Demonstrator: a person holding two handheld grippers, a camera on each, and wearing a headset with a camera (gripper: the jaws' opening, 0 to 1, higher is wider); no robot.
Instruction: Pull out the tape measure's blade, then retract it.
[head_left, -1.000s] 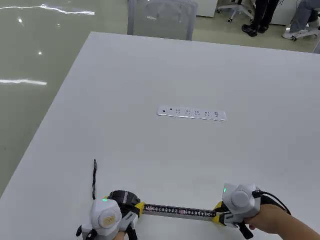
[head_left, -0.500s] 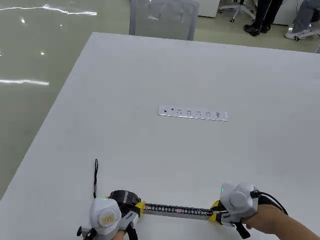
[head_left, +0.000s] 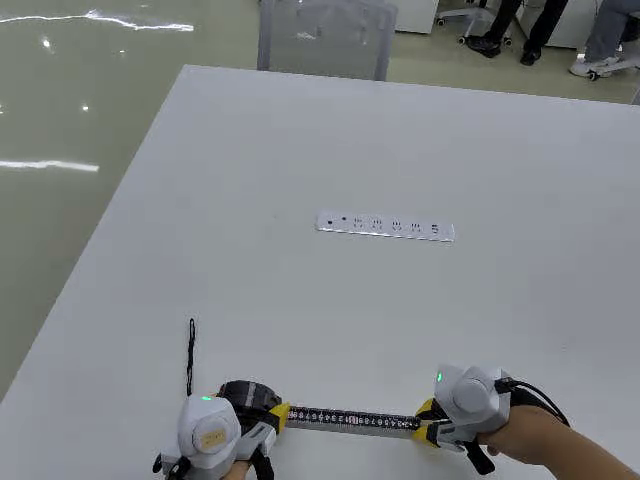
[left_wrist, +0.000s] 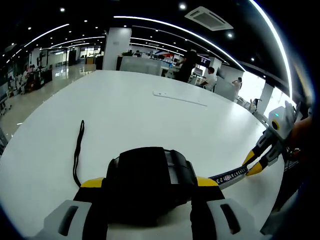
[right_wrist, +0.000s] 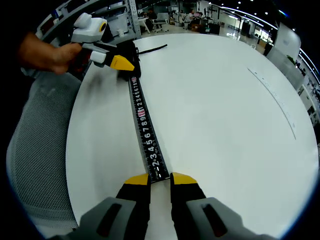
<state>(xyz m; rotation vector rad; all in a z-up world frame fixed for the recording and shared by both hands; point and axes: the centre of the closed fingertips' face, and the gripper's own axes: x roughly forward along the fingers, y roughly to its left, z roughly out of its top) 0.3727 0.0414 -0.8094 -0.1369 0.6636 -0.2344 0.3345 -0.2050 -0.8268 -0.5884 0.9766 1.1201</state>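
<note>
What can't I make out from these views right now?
- Right gripper view: the black numbered blade's end hook, hidden between the right gripper's yellow tips.
- Left gripper view: the blade slot, behind the black tape measure case.
- Head view: the blade's numerals, too small.

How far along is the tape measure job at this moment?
Pull-out looks done: the blade lies extended across the table. In hand: the left gripper clamps the case, and the right gripper pinches the blade tip. Left: retracting it.
</note>
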